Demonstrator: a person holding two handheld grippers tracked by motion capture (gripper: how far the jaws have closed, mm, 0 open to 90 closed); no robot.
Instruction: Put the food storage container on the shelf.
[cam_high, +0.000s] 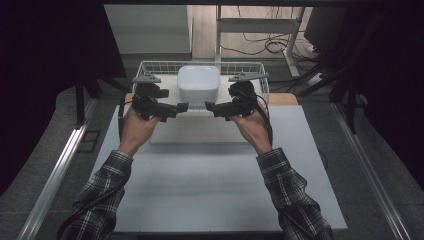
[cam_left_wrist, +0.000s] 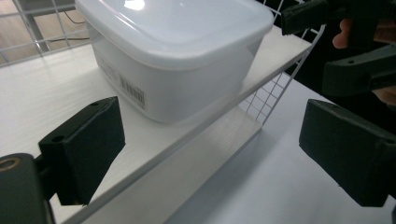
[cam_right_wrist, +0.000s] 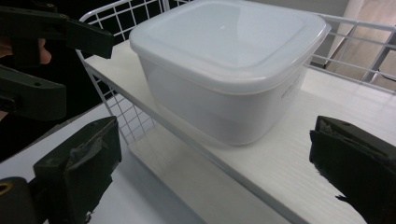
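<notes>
High view. A lidded white plastic container (cam_high: 198, 83) stands on the upper white shelf board (cam_high: 170, 90) of a wire-walled rack (cam_high: 200, 65) at the far end of the desk (cam_high: 210, 190); a lower white board (cam_high: 200, 134) juts out toward the person. The left tongs (cam_high: 183, 106) and right tongs (cam_high: 210, 106) sit on either side of the container's near face, tips pointing inward at each other and apart from it. Plaid sleeves enter from below.

Left gripper view. The two black jaws of the left tongs (cam_left_wrist: 210, 156) stand spread wide, with nothing between them but the shelf edge and the desk. The container (cam_left_wrist: 182, 70), barcode label on its side, rests ahead on the shelf board (cam_left_wrist: 42, 93), untouched. The right tongs (cam_left_wrist: 327, 46) show at upper right.

Right gripper view. The right tongs (cam_right_wrist: 215, 172) are likewise spread wide and empty, worn padding on the jaws. The container (cam_right_wrist: 229, 79) stands near the front edge of the shelf board (cam_right_wrist: 289, 158), its lid seated; wire mesh (cam_right_wrist: 126, 112) closes the rack's end, and the left tongs (cam_right_wrist: 56, 60) show at upper left.

Step in hand, as judged: both tongs are open at the container, either approaching for a two-sided grasp or just let go. A grasp would call for each pair to advance level to a side wall below the lid's rim, then close evenly so the smooth box does not tilt or slip.
</notes>
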